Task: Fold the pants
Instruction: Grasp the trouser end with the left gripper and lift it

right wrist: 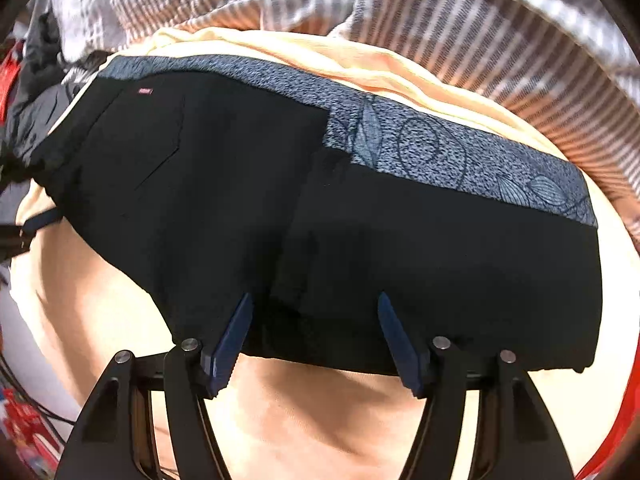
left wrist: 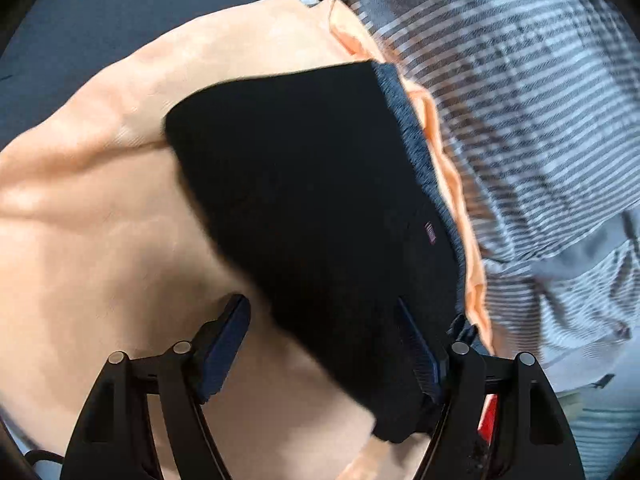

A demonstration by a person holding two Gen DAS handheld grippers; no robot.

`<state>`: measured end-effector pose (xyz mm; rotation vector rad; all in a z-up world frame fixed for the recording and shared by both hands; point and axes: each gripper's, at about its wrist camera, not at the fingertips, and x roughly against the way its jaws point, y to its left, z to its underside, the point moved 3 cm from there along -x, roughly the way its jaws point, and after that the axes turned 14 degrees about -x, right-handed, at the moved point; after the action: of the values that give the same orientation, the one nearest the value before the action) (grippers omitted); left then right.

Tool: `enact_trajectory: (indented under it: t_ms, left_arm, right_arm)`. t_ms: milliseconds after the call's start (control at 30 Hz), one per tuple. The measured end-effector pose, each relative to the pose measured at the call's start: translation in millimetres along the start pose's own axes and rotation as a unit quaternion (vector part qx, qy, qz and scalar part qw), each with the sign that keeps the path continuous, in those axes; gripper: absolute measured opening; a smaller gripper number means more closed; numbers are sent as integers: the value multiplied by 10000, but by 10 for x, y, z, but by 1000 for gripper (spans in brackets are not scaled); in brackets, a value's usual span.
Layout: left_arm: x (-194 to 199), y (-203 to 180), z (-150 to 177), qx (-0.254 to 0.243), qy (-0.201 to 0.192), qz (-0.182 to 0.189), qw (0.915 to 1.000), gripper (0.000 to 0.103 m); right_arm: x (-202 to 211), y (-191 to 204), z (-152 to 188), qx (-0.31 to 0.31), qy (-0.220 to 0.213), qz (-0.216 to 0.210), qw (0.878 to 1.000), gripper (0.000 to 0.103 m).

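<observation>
Fingers spread, black pants, peach cloth, striped bedding

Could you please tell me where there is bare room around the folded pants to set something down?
The peach cloth lies bare on the near side of the black pants, below their folded edge, and widely to their left in the left wrist view. It is crowded beyond the patterned waistband, where the striped fabric bunches up close.

In the left wrist view, motion blur smeared the black pants and the striped cloth at upper right. The small pink label was unreadable. Clutter at lower left in the right wrist view stayed indistinct.
</observation>
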<state>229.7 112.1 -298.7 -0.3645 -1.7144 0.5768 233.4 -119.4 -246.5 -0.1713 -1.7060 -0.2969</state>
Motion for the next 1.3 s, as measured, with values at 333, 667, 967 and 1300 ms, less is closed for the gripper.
enact_trajectory:
  t_ms: [333, 667, 967, 1300]
  left_arm:
    - [-152, -72, -255, 167, -388, 559, 9975, 93]
    - [-242, -380, -294, -330, -305, -1224, 9915, 61]
    - [-102, -764, -274, -1560, -392, -2232, 9614, 25]
    - [-76, -1334, -21, -3437, -653, -3208, 8802, 22]
  right_arm:
    - [-83, 38, -20, -51, -52, -99, 9999, 71]
    - [-31, 7, -88, -176, 122, -274, 9994, 71]
    - [330, 54, -585, -414, 374, -969, 9937, 71]
    - [647, 967, -1623, -152, 1206, -2312, 9653, 82]
